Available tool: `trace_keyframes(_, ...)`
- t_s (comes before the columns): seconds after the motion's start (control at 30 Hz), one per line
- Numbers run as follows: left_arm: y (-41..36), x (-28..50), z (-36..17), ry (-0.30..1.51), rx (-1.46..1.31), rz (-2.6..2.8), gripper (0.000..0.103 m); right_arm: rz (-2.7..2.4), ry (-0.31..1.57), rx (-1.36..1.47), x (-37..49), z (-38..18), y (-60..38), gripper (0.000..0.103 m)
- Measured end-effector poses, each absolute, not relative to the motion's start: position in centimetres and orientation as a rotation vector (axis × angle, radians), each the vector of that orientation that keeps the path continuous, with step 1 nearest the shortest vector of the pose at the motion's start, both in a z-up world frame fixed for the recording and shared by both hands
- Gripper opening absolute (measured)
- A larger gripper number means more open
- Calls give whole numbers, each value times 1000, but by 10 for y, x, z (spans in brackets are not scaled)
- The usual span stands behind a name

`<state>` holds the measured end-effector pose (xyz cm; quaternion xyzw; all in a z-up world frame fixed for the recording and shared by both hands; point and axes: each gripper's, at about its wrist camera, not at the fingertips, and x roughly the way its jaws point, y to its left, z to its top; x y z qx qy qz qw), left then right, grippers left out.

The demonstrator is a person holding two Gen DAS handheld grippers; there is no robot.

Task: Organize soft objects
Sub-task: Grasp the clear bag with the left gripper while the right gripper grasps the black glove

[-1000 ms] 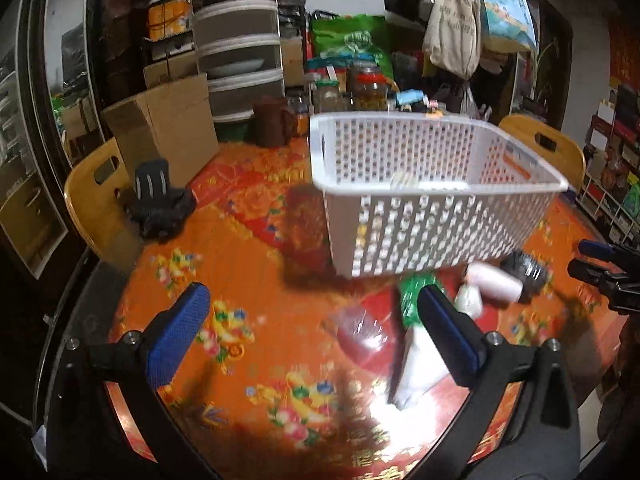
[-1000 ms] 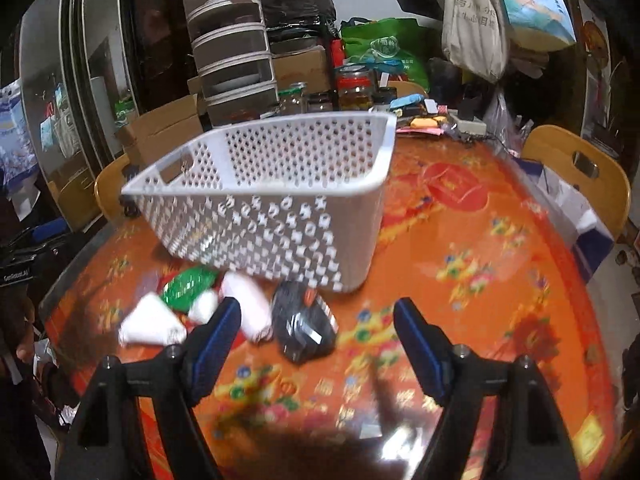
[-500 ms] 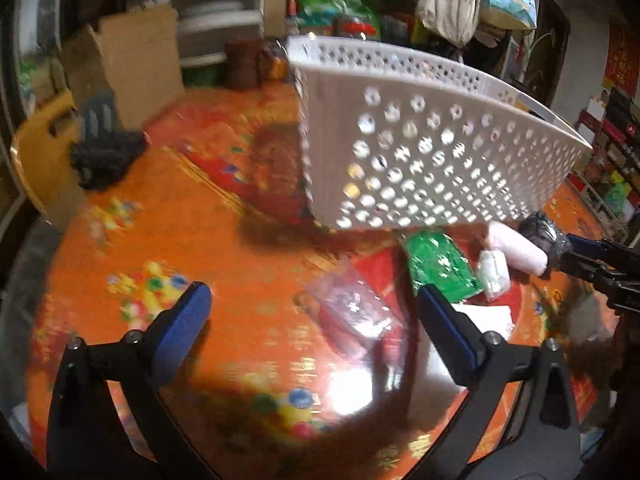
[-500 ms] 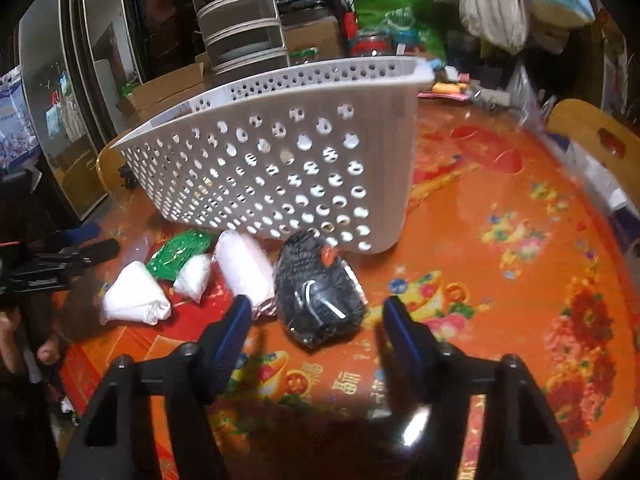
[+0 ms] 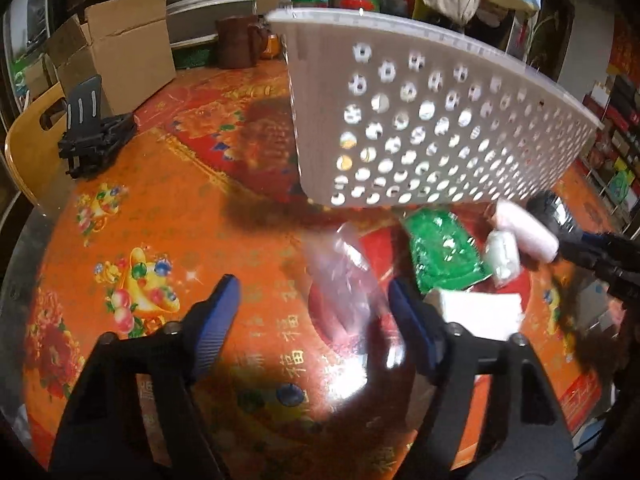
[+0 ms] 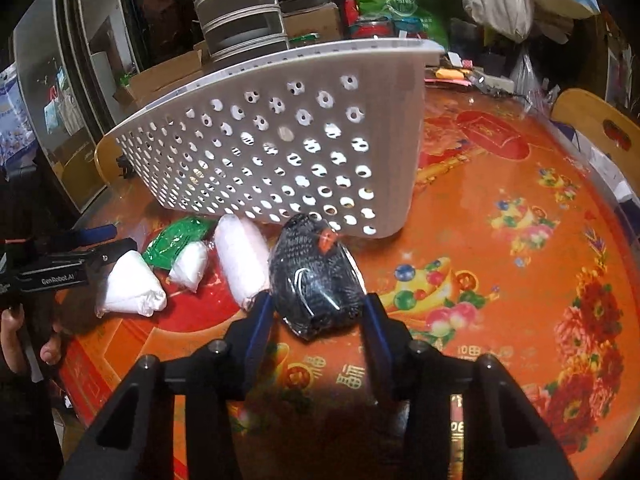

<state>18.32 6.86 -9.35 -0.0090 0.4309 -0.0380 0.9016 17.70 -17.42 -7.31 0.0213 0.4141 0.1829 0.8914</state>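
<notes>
A white perforated basket (image 5: 420, 120) stands on the orange table; it also shows in the right wrist view (image 6: 288, 140). Soft packets lie in front of it. My left gripper (image 5: 312, 304) is open around a clear plastic packet (image 5: 348, 276). Beside it lie a green packet (image 5: 440, 248), a small white packet (image 5: 502, 254), a pink roll (image 5: 524, 232) and a white packet (image 5: 480, 312). My right gripper (image 6: 316, 316) is open, its fingers flanking a black knitted bundle (image 6: 316, 276) in clear wrap. The pink roll (image 6: 242, 256) and white packets (image 6: 128, 288) lie to its left.
A cardboard box (image 5: 120, 48) and a black stand (image 5: 92, 136) sit at the table's far left. Wooden chairs (image 6: 600, 128) ring the table. Jars, bags and drawers crowd the far edge (image 6: 380, 28). The other gripper shows at the left (image 6: 60, 268).
Both grippers have moved down and forward toward the packets. The left now straddles the clear packet; the right's fingers have narrowed around the black bundle.
</notes>
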Motion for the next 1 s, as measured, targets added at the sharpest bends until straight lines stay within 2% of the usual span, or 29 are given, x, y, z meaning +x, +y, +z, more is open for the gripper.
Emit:
trace_keyframes(0.07,65,186,-95,898,-4,-97,58,368,865,45,178,-74,-175,44)
trace_keyframes(0.37,55,191,-95,901,32,-101,58,376,860,22,177,-73,-169,43)
trace_keyframes(0.43,51,193,-94,898,30,-112,48,372,857,19,176,-73,-169,42)
trace_keyframes(0.5,49,194,-94,895,25,-126,30,366,848,26,176,-72,-171,42)
trace_keyframes(0.53,49,195,-93,894,20,-127,28,364,845,30,175,-71,-172,42)
trace_keyframes(1.0,61,169,-78,810,-15,-119,28,365,765,31,164,-61,-176,41)
